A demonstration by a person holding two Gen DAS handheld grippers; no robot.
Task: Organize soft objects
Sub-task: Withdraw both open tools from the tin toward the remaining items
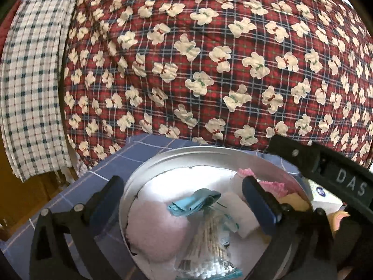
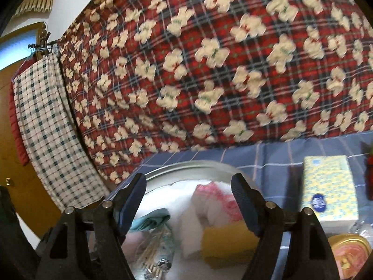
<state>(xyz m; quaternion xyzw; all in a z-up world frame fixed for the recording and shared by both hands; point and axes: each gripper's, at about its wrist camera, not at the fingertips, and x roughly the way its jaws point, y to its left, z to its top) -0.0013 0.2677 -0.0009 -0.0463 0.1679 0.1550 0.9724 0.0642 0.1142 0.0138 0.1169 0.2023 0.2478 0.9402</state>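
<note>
Both grippers hang wide open and empty over the round metal tin (image 1: 163,156), left gripper (image 1: 186,200) and right gripper (image 2: 188,200) alike. Right below them: pink puff (image 1: 156,231), teal cloth (image 1: 193,203), bag of cotton swabs (image 1: 209,252), yellow sponge (image 2: 223,245). A tissue box (image 2: 331,191) sits right of it, and a big teddy-print plaid quilt (image 1: 209,58) looms straight ahead.

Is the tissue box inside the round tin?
No, the tissue box sits on the blue cloth beside the round tin.

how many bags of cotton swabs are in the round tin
1: the bag of cotton swabs lies at the near side of the round tin, beside the pink puff. Others may be hidden underneath.
</note>
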